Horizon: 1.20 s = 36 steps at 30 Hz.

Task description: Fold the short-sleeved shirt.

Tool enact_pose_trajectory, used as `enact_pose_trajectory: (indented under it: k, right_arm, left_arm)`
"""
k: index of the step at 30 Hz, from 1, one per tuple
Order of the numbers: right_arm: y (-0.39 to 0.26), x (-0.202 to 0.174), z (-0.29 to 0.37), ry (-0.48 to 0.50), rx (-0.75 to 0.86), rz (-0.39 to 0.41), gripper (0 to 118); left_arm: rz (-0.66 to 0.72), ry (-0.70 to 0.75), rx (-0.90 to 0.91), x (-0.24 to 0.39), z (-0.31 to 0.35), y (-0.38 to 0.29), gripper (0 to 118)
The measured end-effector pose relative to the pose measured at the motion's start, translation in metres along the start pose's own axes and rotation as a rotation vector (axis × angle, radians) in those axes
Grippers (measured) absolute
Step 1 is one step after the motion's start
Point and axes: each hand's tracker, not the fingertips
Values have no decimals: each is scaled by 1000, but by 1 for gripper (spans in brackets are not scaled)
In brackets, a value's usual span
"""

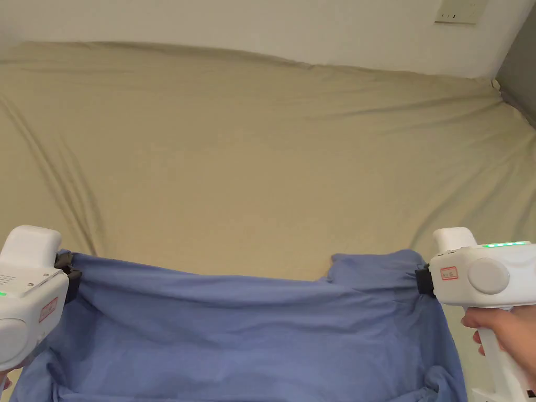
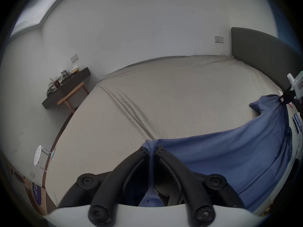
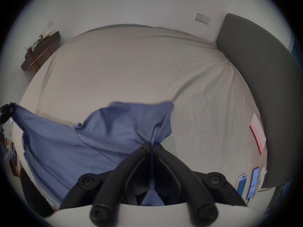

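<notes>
A blue short-sleeved shirt hangs stretched between two hand-held grippers at the near edge of a bed covered in a tan sheet, its upper edge sagging slightly in the middle. The left hand-held gripper is clamped on a bunched corner of the cloth, both jaws pressing a gathered fold that runs down between them. The right hand-held gripper is likewise closed tight on the fabric at the opposite end, where what looks like a sleeve flares above the jaws.

By the look of it, the folding has barely begun: no crease or fold is yet laid, and the garment has still to be spread flat on the sheet before sleeves and body can be turned in.

The head view gives the span of the shirt and a hand on the right tool. The gripper views add the surroundings: a dark headboard, a wall shelf with clutter, a white stool, and two phones near the bed's edge.
</notes>
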Motion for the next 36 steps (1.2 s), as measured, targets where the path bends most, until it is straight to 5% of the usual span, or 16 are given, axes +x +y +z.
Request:
enact_pose_trajectory:
  k: [16,28,36]
  right_arm:
    - [-117,-13,107,92,-170,178,1]
    - [-178,-21,68,114,-309,155,2]
    - [-203,-27,6,92,-470,214,2]
  left_arm:
    - [-120,-62,-138,-32,75,-71,3]
    - [-226,-121,-372,-13,66,-144,3]
    - [-276,-163,-570,-1,24,-178,3]
